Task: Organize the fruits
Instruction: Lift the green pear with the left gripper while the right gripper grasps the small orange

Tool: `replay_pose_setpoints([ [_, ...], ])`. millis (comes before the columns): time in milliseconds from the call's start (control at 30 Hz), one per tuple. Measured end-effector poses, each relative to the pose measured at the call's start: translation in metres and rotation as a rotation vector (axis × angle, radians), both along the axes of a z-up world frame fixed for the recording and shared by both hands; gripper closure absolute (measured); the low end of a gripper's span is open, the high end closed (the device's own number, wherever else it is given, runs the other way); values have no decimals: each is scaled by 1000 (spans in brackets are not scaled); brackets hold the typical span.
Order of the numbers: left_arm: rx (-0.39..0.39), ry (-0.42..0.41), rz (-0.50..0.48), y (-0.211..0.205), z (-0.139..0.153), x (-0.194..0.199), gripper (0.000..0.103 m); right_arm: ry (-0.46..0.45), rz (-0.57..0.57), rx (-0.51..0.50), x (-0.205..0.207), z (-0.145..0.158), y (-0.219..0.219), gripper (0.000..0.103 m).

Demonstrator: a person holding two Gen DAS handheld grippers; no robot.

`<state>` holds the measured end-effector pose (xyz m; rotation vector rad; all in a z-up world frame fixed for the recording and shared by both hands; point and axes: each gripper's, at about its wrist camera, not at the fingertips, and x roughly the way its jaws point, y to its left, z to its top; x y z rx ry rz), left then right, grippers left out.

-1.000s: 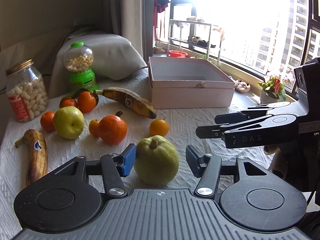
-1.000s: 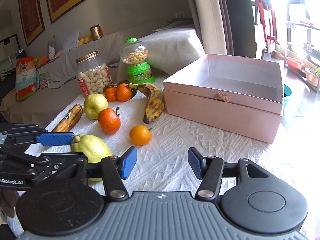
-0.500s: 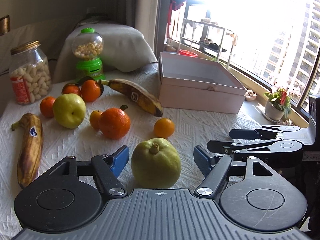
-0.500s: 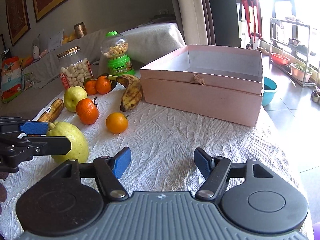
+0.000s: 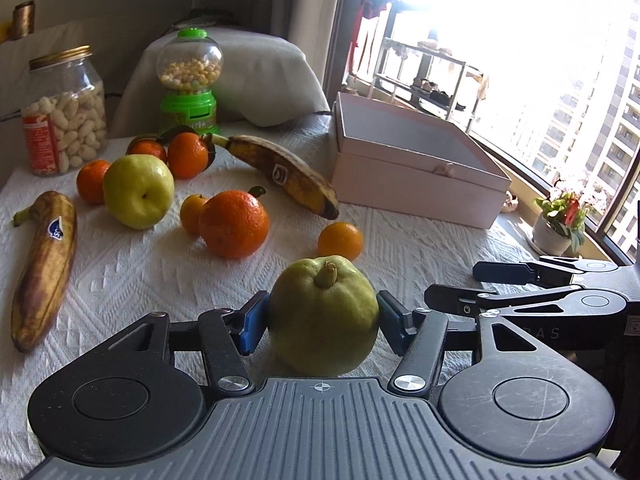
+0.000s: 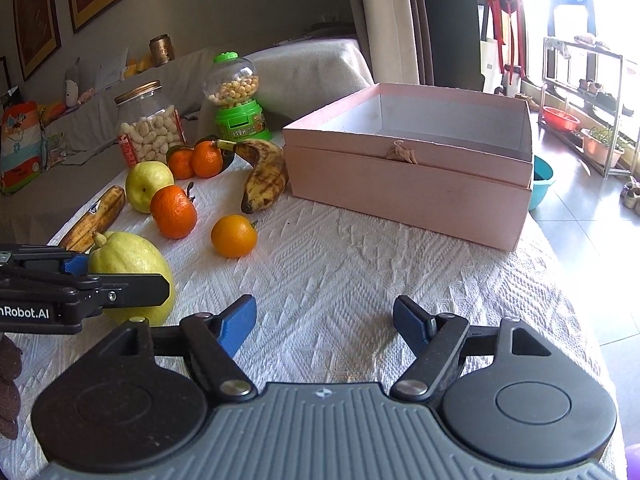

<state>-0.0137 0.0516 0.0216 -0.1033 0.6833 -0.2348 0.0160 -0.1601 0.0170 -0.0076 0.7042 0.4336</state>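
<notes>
Left gripper (image 5: 323, 322) clamped on the guava (image 5: 324, 316) — both blue pads (image 5: 251, 324) pressed to its flanks after a last closing of the jaws, fruit stem-up, still seated on the white desk (image 5: 120, 280) cloth. Right gripper (image 6: 325, 322) released, jaws just widened, nothing between them but bare cloth.

Landmark: the guava.

- Just behind it and a little right, a small orange (image 5: 340, 240), apart from it.
- Behind and left, a large mandarin (image 5: 234, 224) with a smaller orange fruit (image 5: 191, 213) touching its left side.
- Farther back left, a yellow-green apple (image 5: 138, 191), a small mandarin (image 5: 92, 176) tucked at its left, two more mandarins (image 5: 176, 155) behind.
- Far left, a browned banana (image 5: 44, 268) lying lengthwise close to the cloth's left edge.
- Behind, a second spotted banana (image 5: 286, 176) angled toward the pink box (image 5: 416, 184), its tip close to the box's near left corner.
- Box open-topped and well beyond the guava to the right rear, seen empty from the right wrist view; its right end near the desk's window-side edge.
- At the back left edge, a jar of peanuts (image 5: 64, 120) and a green candy dispenser (image 5: 189, 84).

Open cloth between guava and box — a broad clear strip running right of the small orange up to the box's front wall. Right gripper to the guava's right, near but not touching.
</notes>
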Motion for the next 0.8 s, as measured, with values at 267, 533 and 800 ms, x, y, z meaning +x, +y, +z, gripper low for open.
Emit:
replay_pose_setpoints([
  [267, -19, -9, 23, 18, 5, -9, 39, -95, 57, -77, 6, 23, 25, 27],
  [533, -19, -29, 80, 44, 11, -21, 39, -210, 48, -134, 106, 64, 92, 27],
  [800, -48, -35, 129, 71, 8, -26, 39, 4, 61, -34, 144, 38, 110, 27],
])
